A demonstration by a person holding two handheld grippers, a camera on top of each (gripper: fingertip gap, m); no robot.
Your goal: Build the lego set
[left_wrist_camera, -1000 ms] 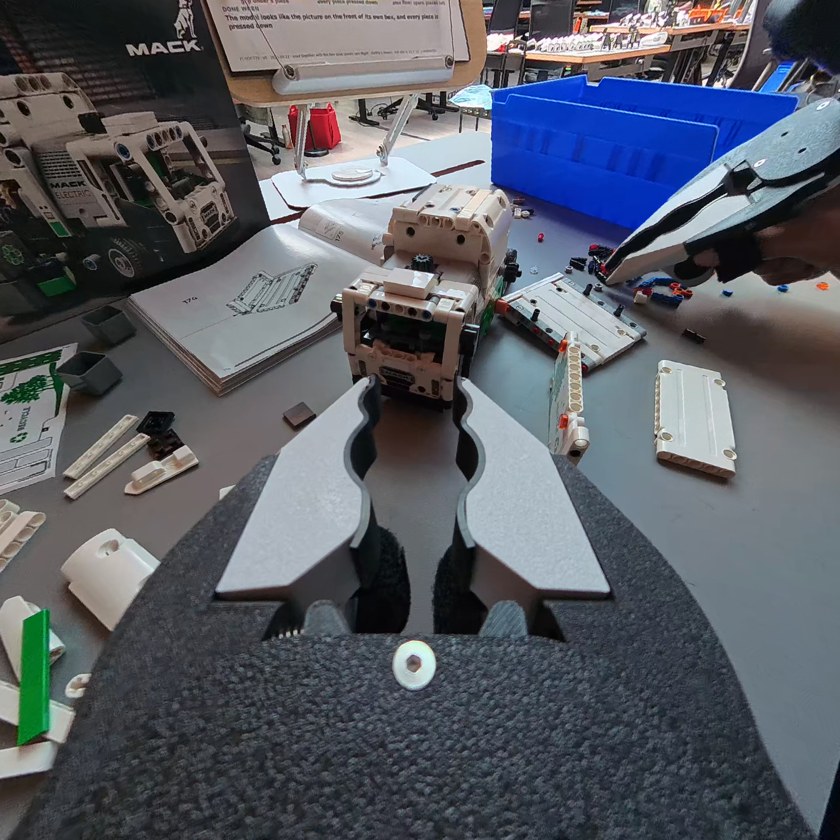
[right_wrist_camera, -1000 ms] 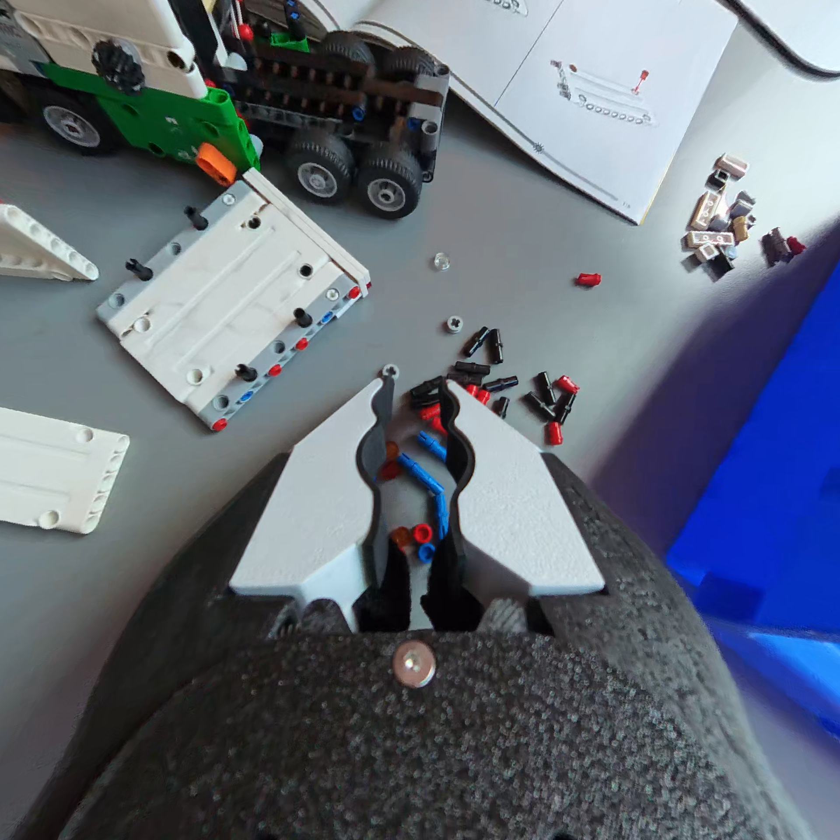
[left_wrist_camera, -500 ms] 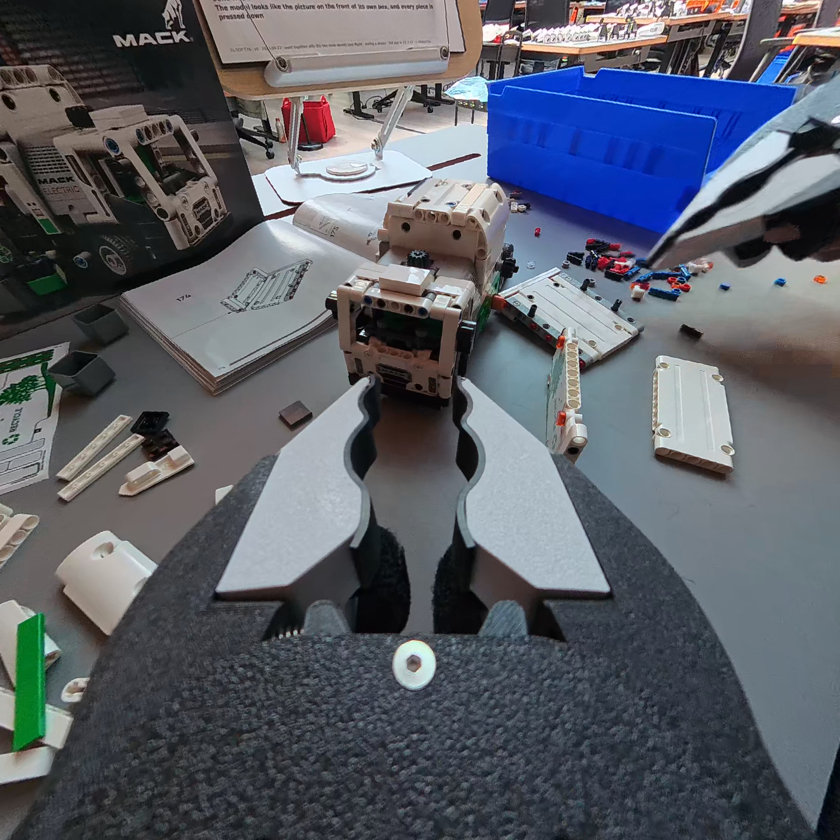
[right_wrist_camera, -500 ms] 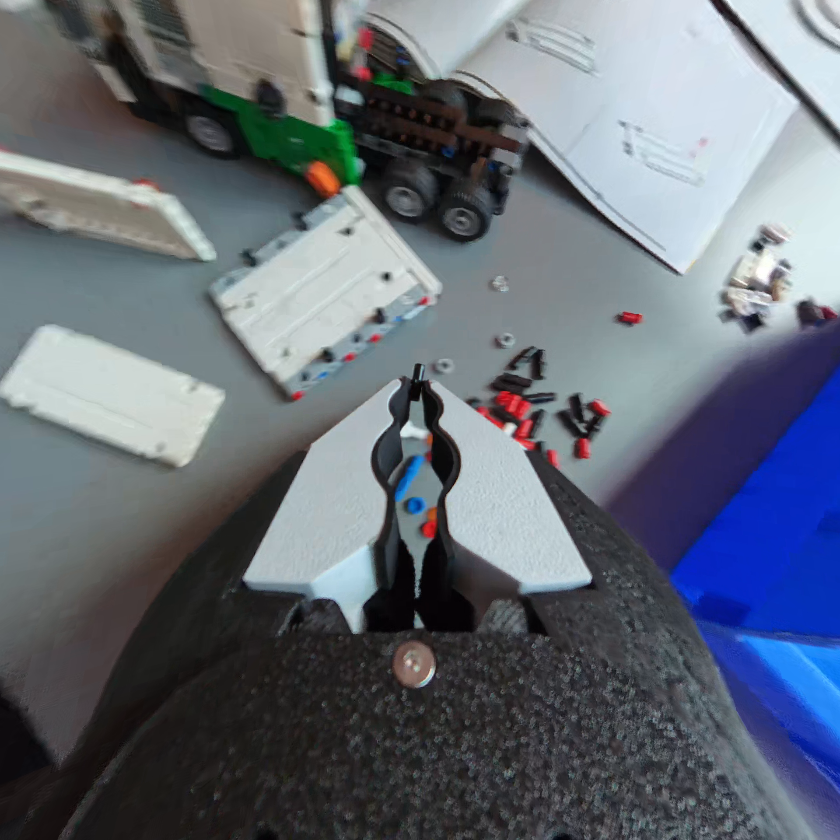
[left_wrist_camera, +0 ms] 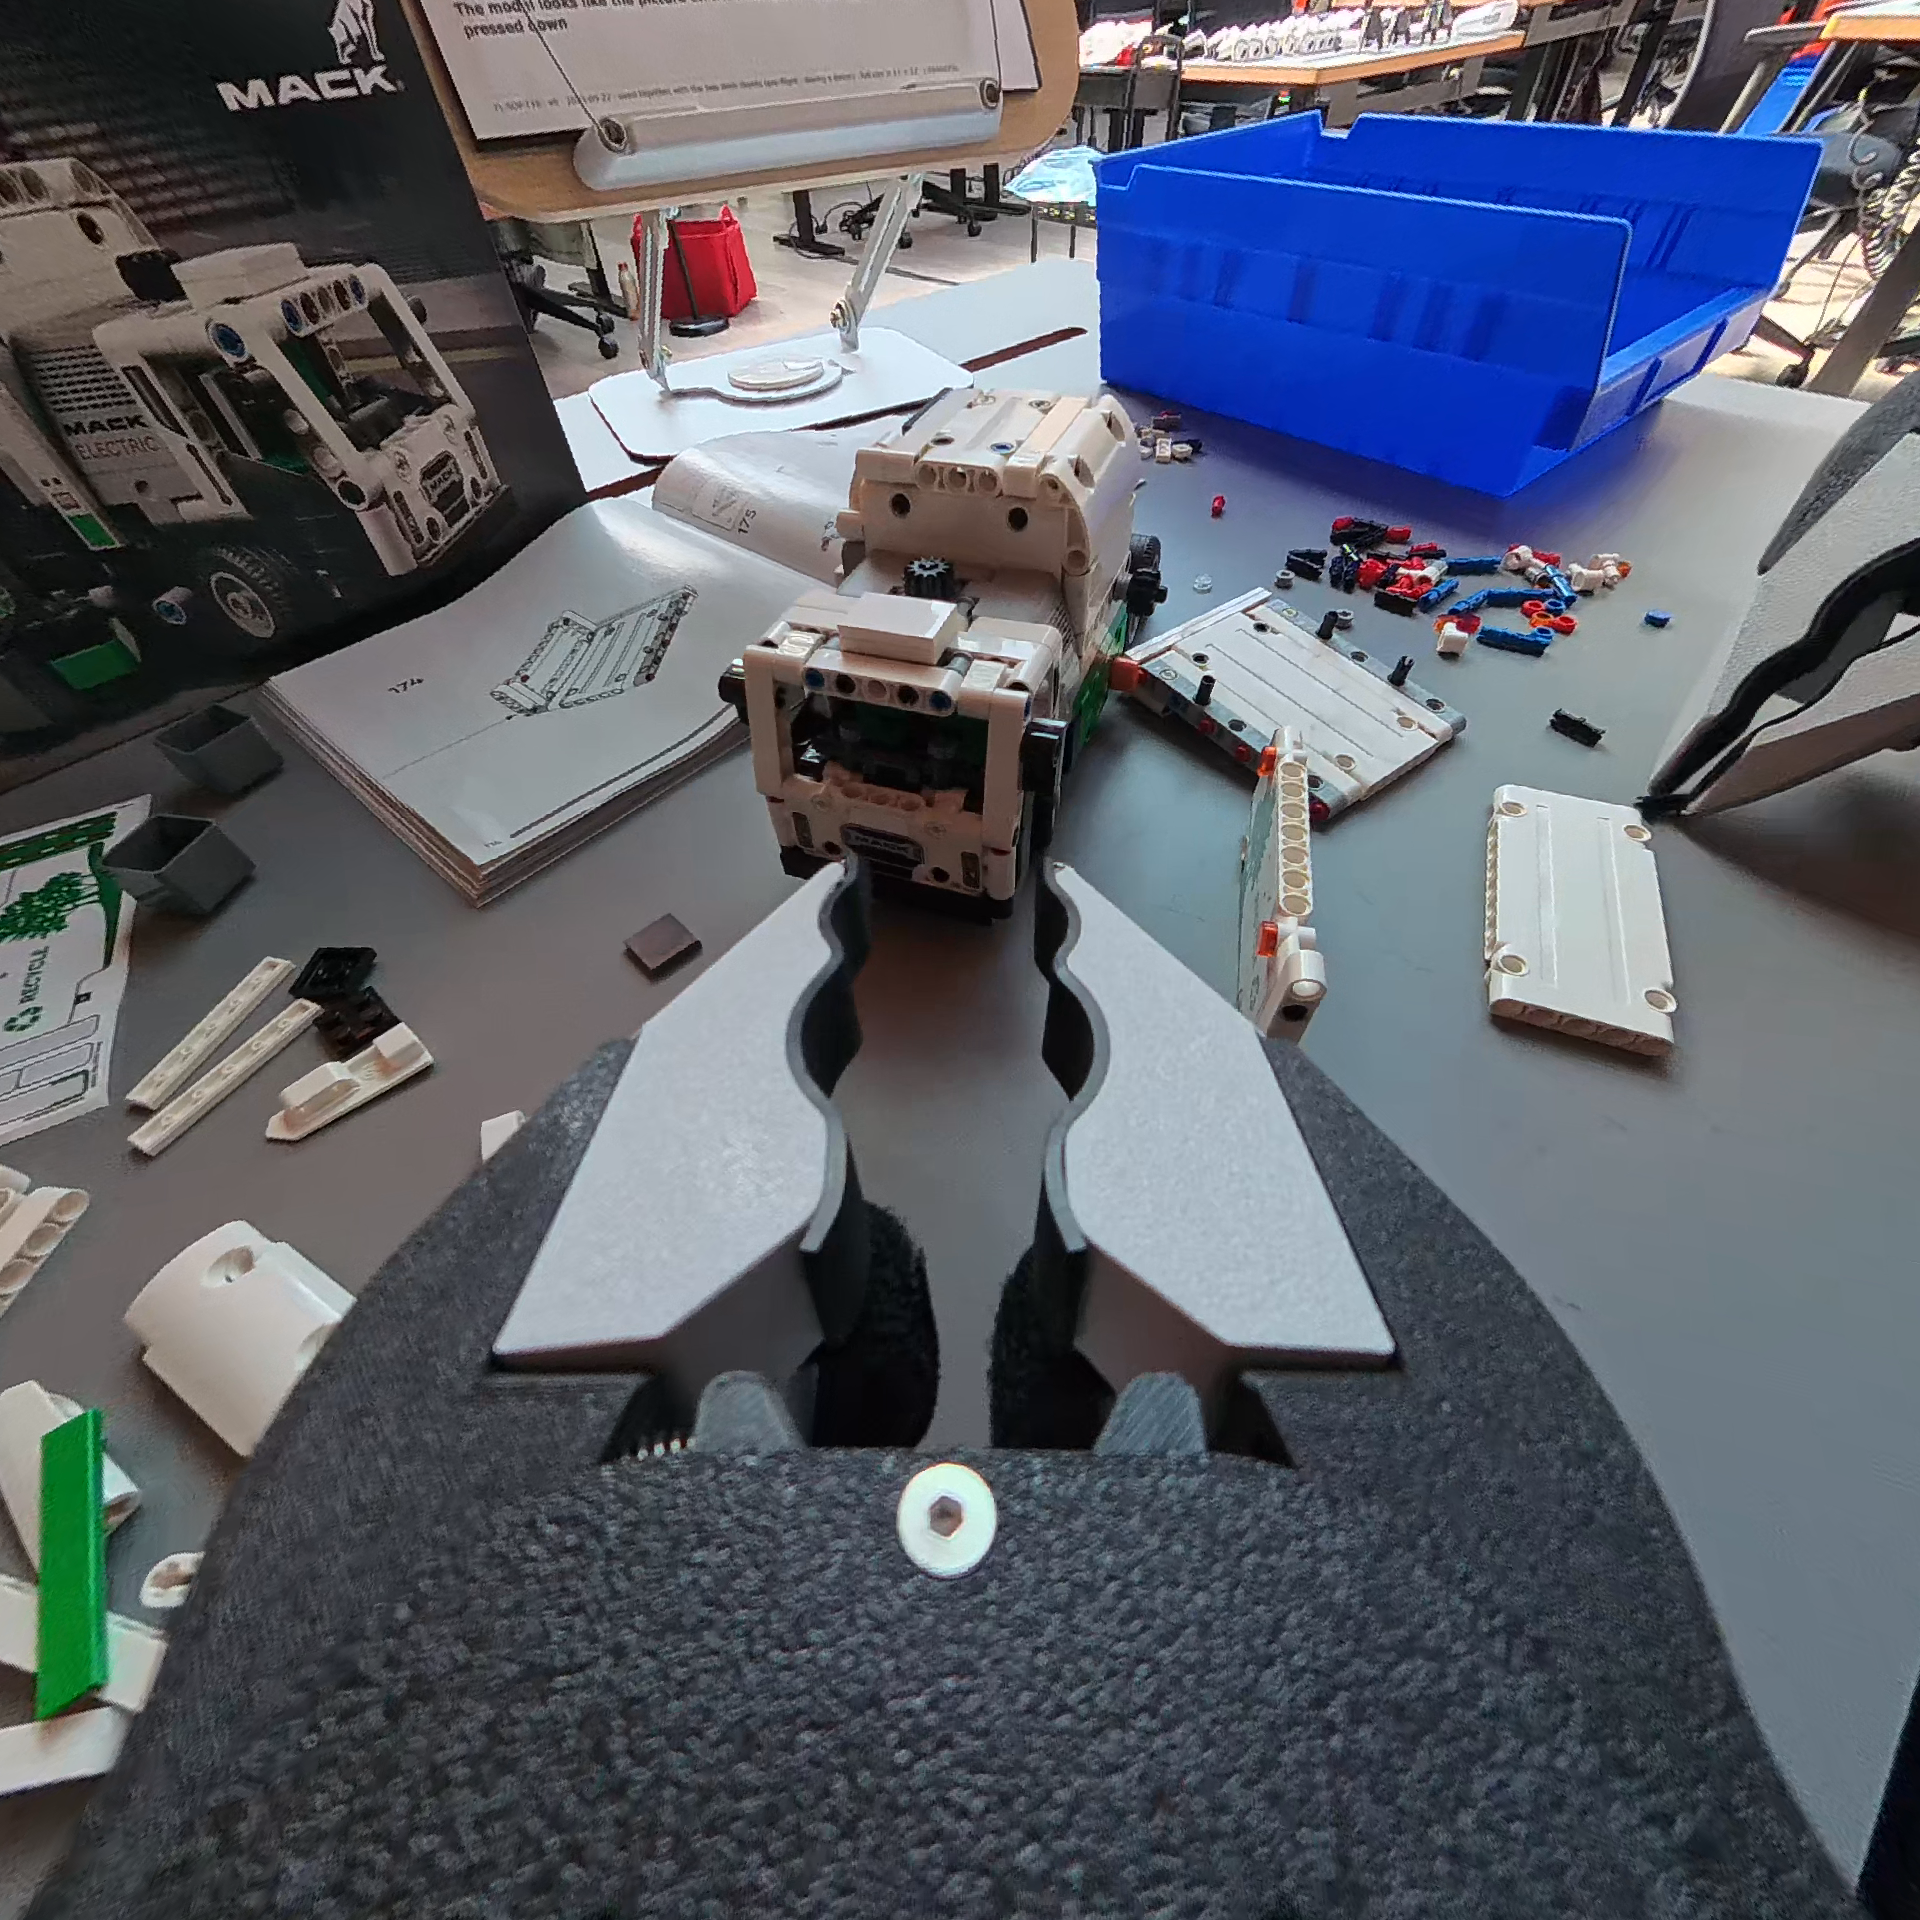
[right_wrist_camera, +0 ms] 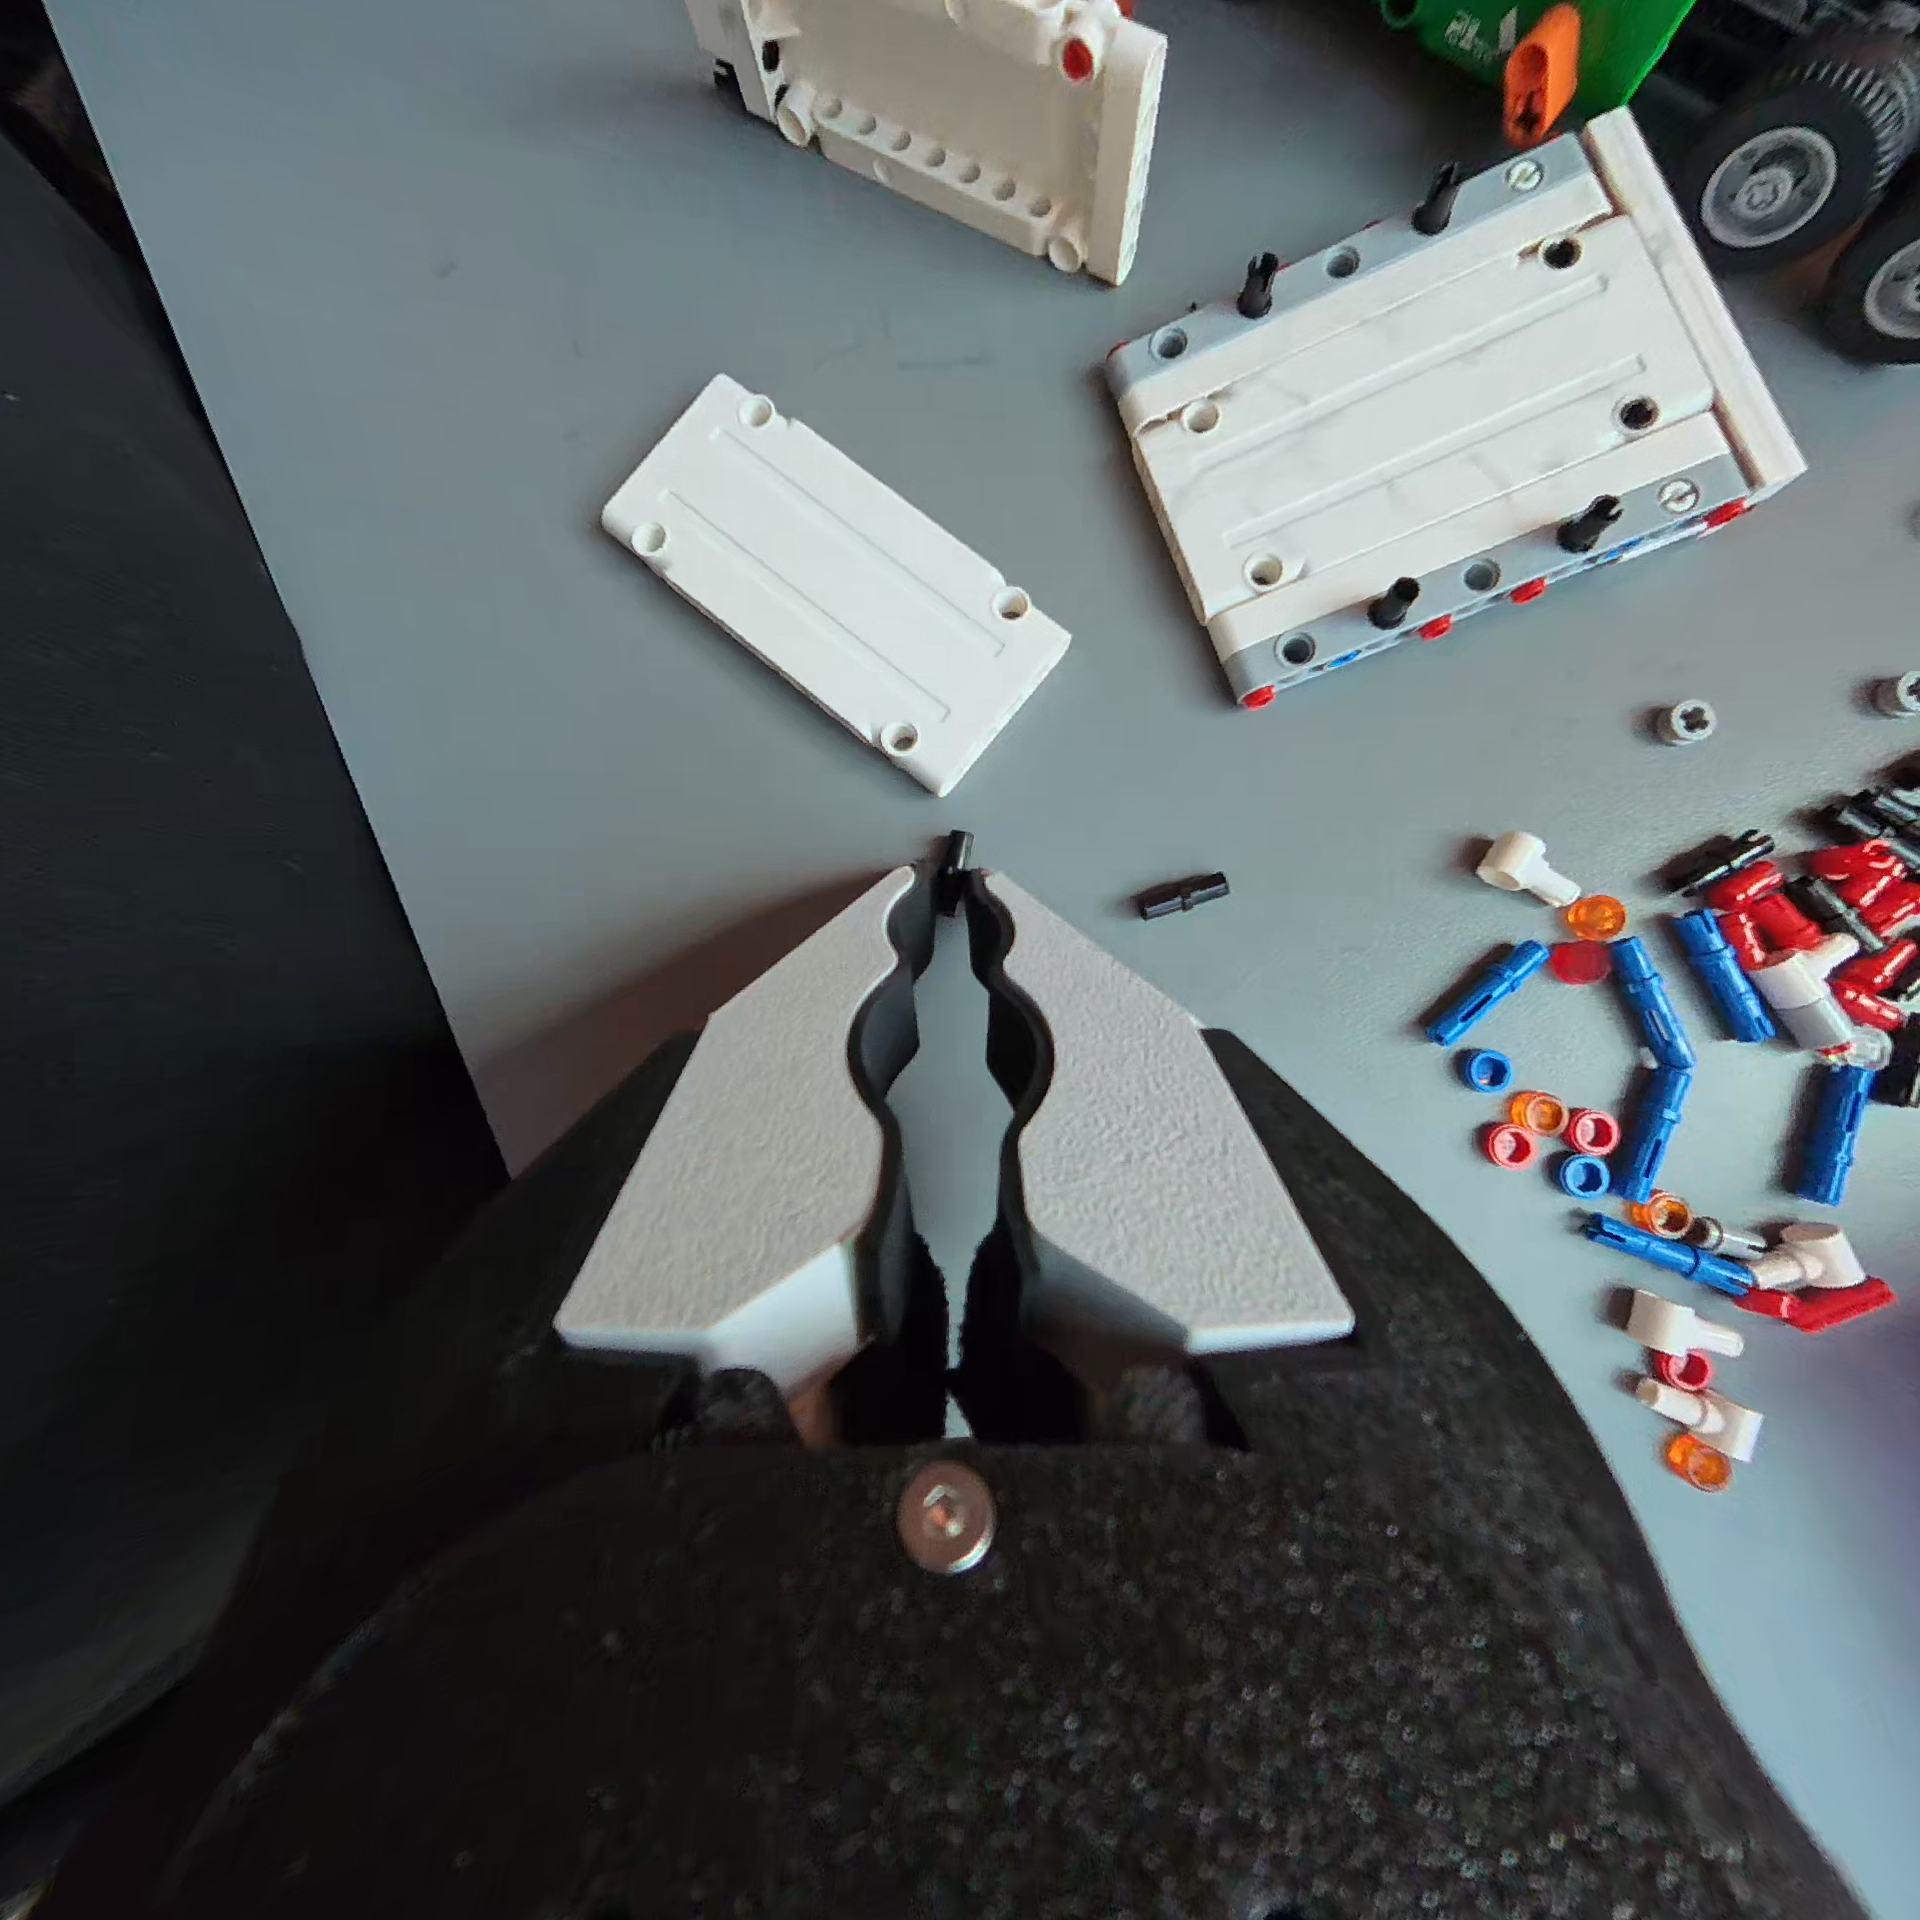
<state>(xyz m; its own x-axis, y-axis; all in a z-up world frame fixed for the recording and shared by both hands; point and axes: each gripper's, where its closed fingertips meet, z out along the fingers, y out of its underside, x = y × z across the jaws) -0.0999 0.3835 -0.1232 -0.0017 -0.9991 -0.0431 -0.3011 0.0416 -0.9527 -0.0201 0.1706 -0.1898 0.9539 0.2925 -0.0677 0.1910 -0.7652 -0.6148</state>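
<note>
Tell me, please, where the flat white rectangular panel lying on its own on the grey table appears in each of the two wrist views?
Left wrist view: the white panel lies at right of centre, right of the truck model, just below the right gripper.
Right wrist view: the panel lies above centre, just beyond the fingers, which pinch a black pin.
Shared landmark: the white and grey studded plate beside it.

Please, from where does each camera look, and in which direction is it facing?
Left wrist view: sits on the left tongs, low, looking level across the table at the toy truck front; own open fingers show, nothing between them.
Right wrist view: sits on the right tongs, looking steeply down at the table; own fingers pinch a black pin.
Shared: the loose white panel and the studded panel assembly.
</note>
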